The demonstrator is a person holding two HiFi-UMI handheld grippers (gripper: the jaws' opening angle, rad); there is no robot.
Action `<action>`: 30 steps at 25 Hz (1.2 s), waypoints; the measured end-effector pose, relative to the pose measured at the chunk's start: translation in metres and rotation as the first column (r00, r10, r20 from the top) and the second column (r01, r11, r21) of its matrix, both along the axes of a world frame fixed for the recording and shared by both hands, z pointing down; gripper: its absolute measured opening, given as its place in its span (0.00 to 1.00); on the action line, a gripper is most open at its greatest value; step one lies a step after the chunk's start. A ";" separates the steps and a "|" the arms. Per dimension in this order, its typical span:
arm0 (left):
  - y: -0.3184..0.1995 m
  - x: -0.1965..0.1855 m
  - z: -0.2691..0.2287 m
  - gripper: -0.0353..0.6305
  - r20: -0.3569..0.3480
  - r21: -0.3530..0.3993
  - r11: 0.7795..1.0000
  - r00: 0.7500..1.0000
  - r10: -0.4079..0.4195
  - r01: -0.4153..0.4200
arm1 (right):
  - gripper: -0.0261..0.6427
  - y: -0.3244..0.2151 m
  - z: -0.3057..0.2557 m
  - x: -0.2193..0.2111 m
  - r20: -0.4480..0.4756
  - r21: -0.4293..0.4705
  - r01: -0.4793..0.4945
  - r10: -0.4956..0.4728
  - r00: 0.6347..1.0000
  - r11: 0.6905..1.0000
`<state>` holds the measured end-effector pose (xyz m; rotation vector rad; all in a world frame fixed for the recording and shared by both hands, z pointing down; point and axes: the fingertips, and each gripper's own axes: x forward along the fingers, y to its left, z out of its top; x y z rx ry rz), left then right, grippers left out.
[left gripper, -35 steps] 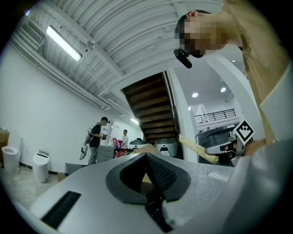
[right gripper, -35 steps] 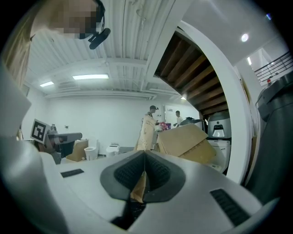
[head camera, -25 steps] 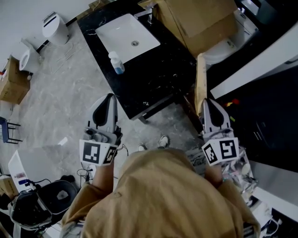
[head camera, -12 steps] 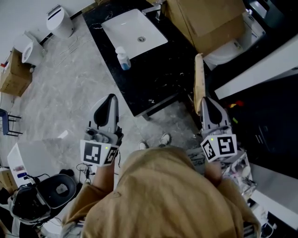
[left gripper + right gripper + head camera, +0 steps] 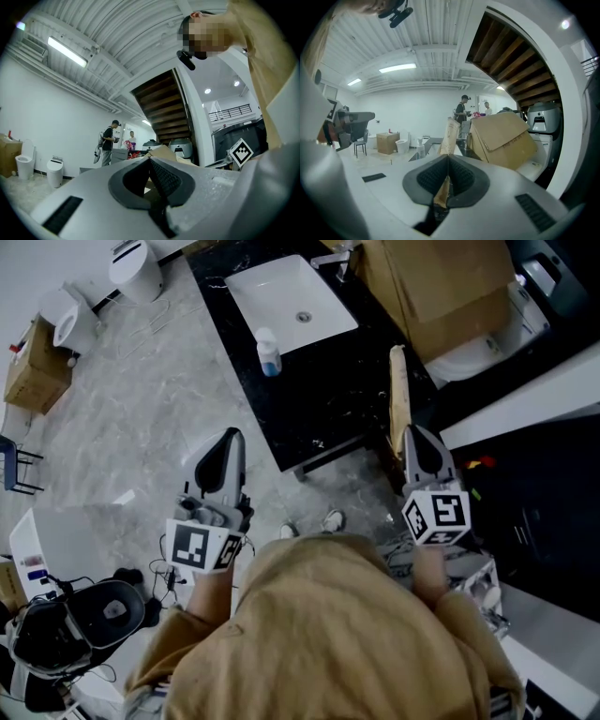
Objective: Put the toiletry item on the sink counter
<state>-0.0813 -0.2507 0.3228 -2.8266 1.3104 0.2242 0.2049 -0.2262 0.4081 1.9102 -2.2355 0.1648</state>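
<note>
A flat tan packet [image 5: 398, 397] sticks out ahead of my right gripper [image 5: 421, 442], which is shut on its near end. In the right gripper view the packet [image 5: 449, 133] rises from between the closed pads of that gripper [image 5: 447, 167]. It hangs over the near right corner of the black sink counter [image 5: 328, 399], which holds a white basin [image 5: 292, 298]. My left gripper [image 5: 229, 442] is shut and empty over the marble floor, left of the counter. Its pads meet in the left gripper view at the gripper's tip [image 5: 151, 161].
A small bottle with blue liquid [image 5: 269, 352] stands on the counter beside the basin. A big cardboard box [image 5: 436, 282] lies right of the counter, with a toilet [image 5: 502, 329] past it. More toilets [image 5: 139, 259] and a box [image 5: 33, 371] stand far left. Two people [image 5: 108, 140] stand far off.
The counter, basin and bottle have slid right and a little up in the head view. Both grippers stay shut, and the packet stays in the right one.
</note>
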 end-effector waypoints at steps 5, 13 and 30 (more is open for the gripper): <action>0.000 -0.002 -0.005 0.06 -0.006 0.009 1.000 1.000 -0.004 0.004 | 0.05 -0.021 0.011 -0.006 -0.021 -0.014 0.012 -0.012 1.000 1.000; 0.005 -0.001 -0.005 0.06 -0.004 0.014 1.000 1.000 -0.012 0.012 | 0.05 -0.040 0.045 -0.012 -0.049 -0.056 0.033 -0.035 0.998 0.998; 0.019 -0.024 -0.003 0.06 0.018 -0.001 0.998 0.998 -0.065 0.065 | 0.05 -0.082 0.132 -0.037 -0.085 -0.202 0.069 -0.087 0.993 0.977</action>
